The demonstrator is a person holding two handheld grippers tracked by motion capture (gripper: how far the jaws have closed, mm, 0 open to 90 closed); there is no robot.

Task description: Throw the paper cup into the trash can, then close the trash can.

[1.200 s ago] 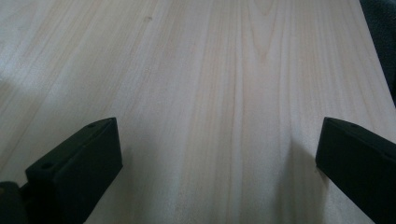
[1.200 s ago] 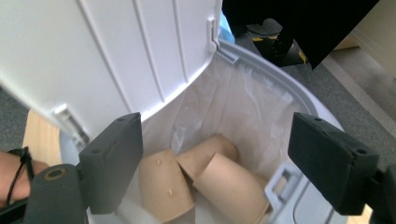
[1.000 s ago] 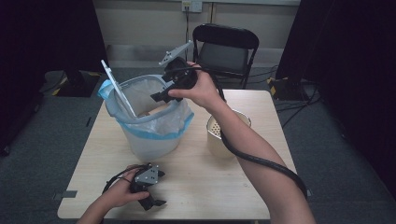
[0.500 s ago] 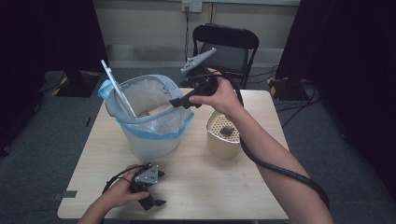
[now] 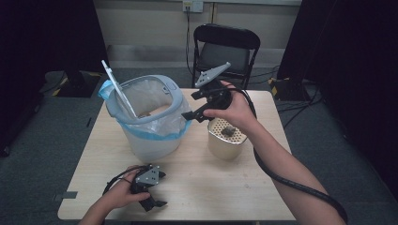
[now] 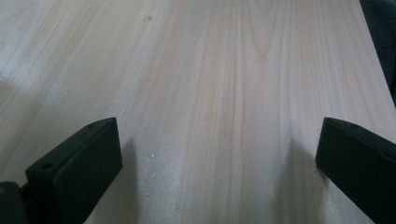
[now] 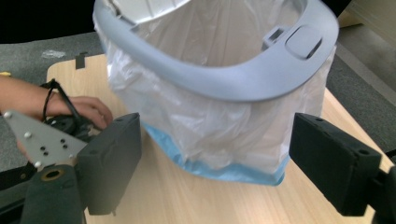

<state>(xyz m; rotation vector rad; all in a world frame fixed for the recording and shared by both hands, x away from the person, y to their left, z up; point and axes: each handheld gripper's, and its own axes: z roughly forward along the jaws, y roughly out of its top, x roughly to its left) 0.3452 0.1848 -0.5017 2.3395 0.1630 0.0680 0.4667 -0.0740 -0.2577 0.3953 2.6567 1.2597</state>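
My right gripper (image 5: 193,114) empty, jaws apart and just opening, hovers between lined bin (image 5: 149,117) and metal strainer cup (image 5: 227,138) at mid-bench. Scrap (image 5: 228,131) sits in cup. Left gripper (image 5: 152,202) wide apart, resting on bench (image 5: 206,187). Likely next: reach into cup for scrap.

Floor: grey carpet (image 5: 56,136) around my table.
Chair: black folding chair (image 5: 225,51) behind.
Wall: pale, with a socket (image 5: 192,5).
Sides: dark curtains (image 5: 347,56).

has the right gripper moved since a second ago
Yes. In the high view the right gripper has shifted right, from over the lined bin toward the perforated metal cup, jaws empty.
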